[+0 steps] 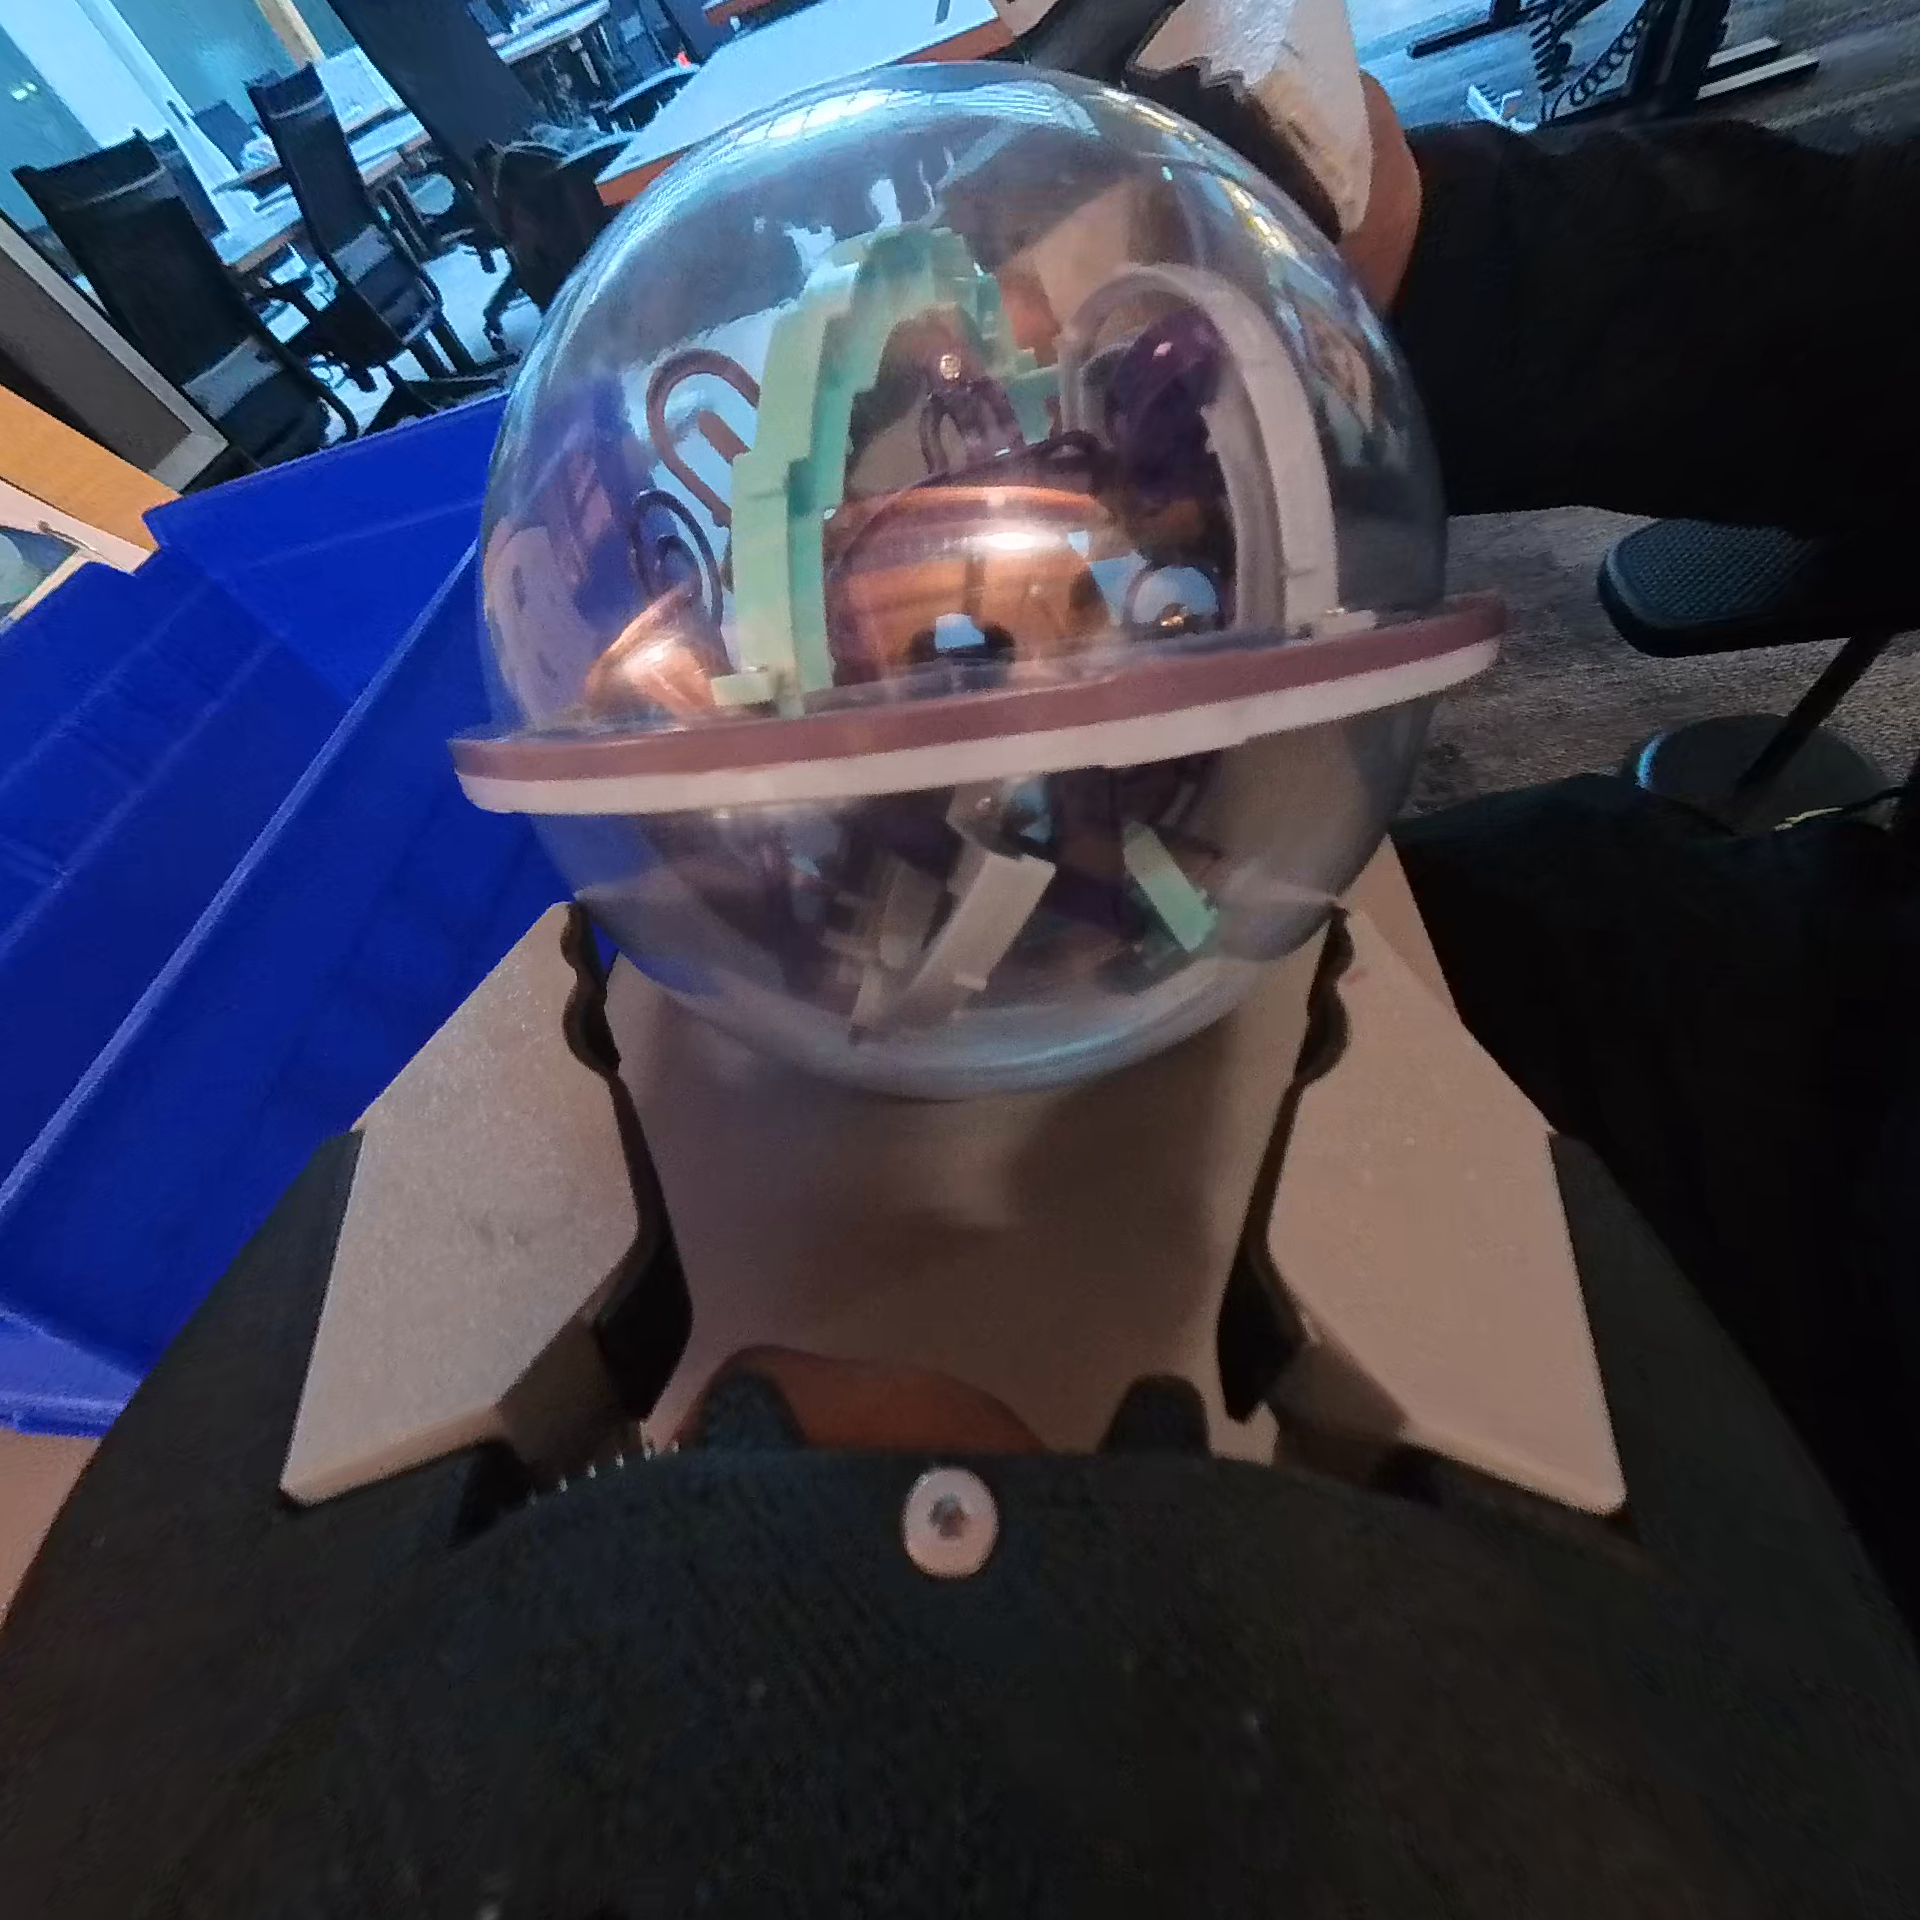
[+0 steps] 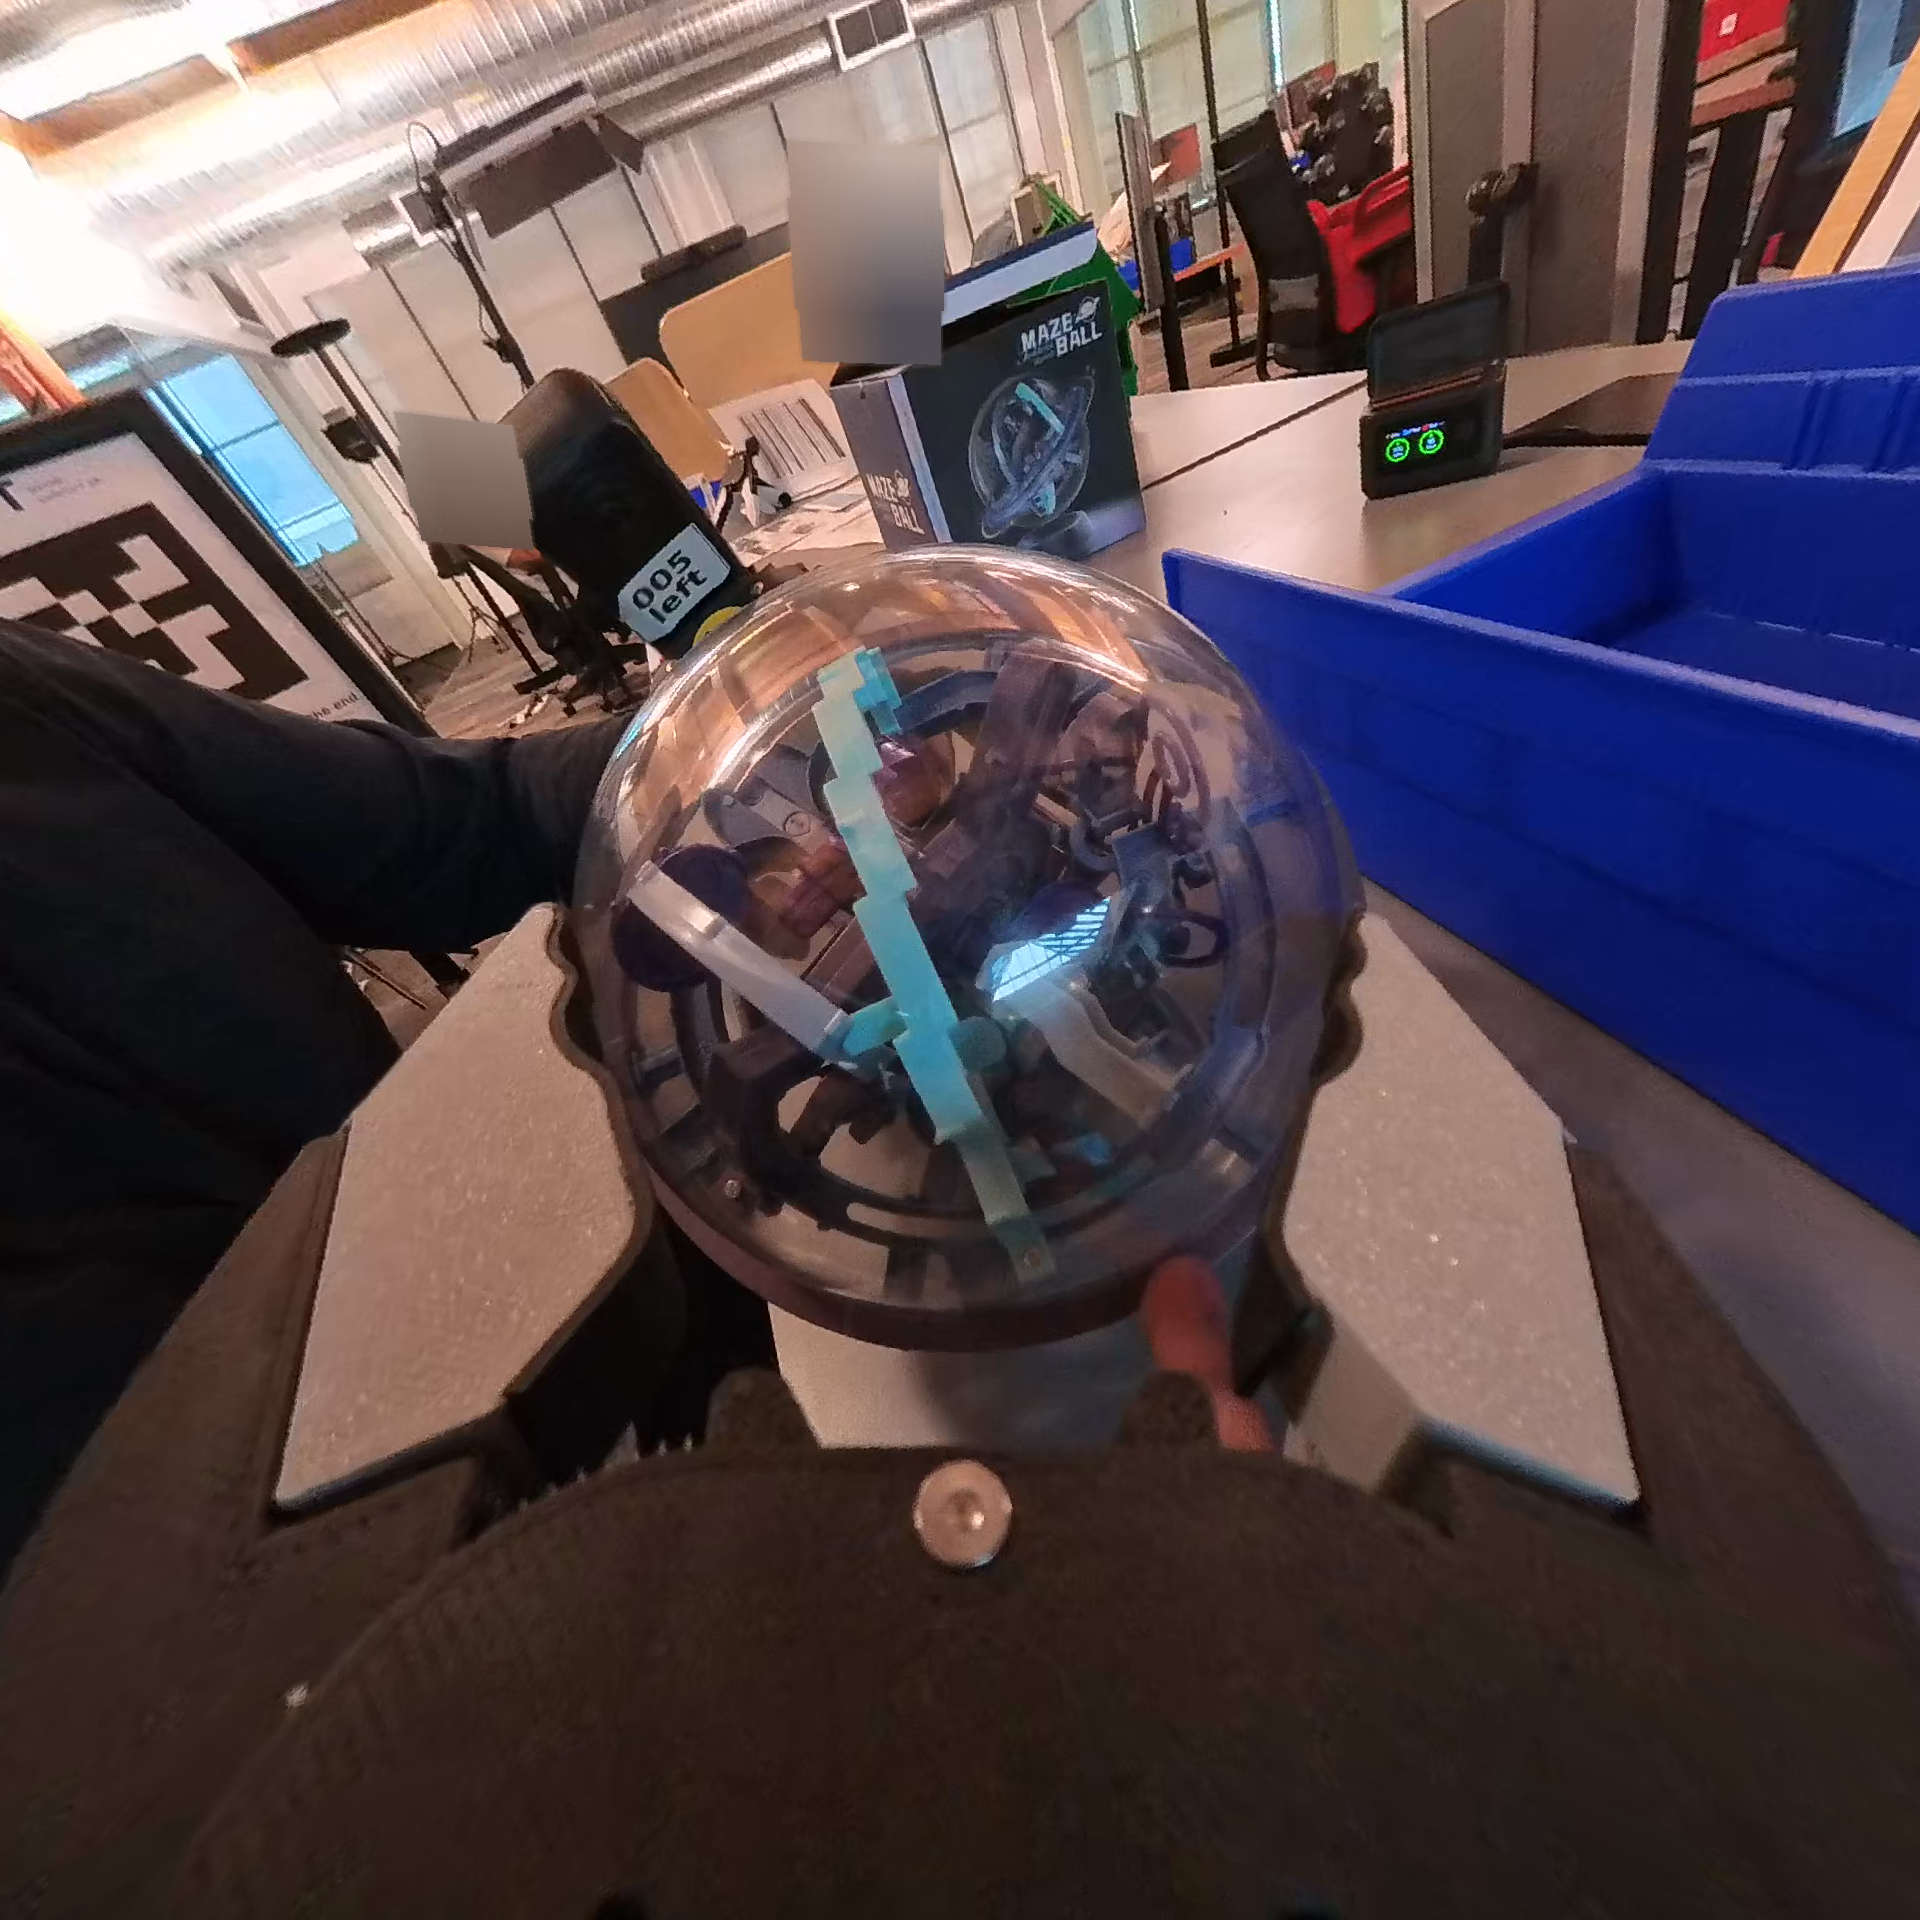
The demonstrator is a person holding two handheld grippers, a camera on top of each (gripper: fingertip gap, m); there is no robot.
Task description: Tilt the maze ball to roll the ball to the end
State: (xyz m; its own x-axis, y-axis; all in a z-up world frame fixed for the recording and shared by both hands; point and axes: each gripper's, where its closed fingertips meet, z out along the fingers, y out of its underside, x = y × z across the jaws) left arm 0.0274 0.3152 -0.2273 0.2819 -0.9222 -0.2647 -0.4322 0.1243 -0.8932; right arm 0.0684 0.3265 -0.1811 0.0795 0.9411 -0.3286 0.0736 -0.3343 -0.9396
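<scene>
The maze ball (image 1: 956, 582) is a clear sphere with a pale-green stepped track, purple and brown tracks and a brown-and-white ring around its middle. My left gripper (image 1: 956, 935) is shut on its lower half, and the ring tilts slightly up to the right. In the right wrist view the maze ball (image 2: 966, 935) fills the centre, and my right gripper (image 2: 956, 966) is shut on its sides. Both hold it above the table. The other gripper's white finger (image 1: 1278, 104) touches the sphere's far top right. I cannot pick out the small rolling ball inside.
A blue bin (image 2: 1558, 727) sits on the grey table (image 2: 1299, 468) to the right; it shows on the left in the left wrist view (image 1: 208, 831). The maze ball's box (image 2: 997, 436) and a small black device (image 2: 1423, 436) stand farther back. A dark sleeve (image 2: 208, 831) lies to the left.
</scene>
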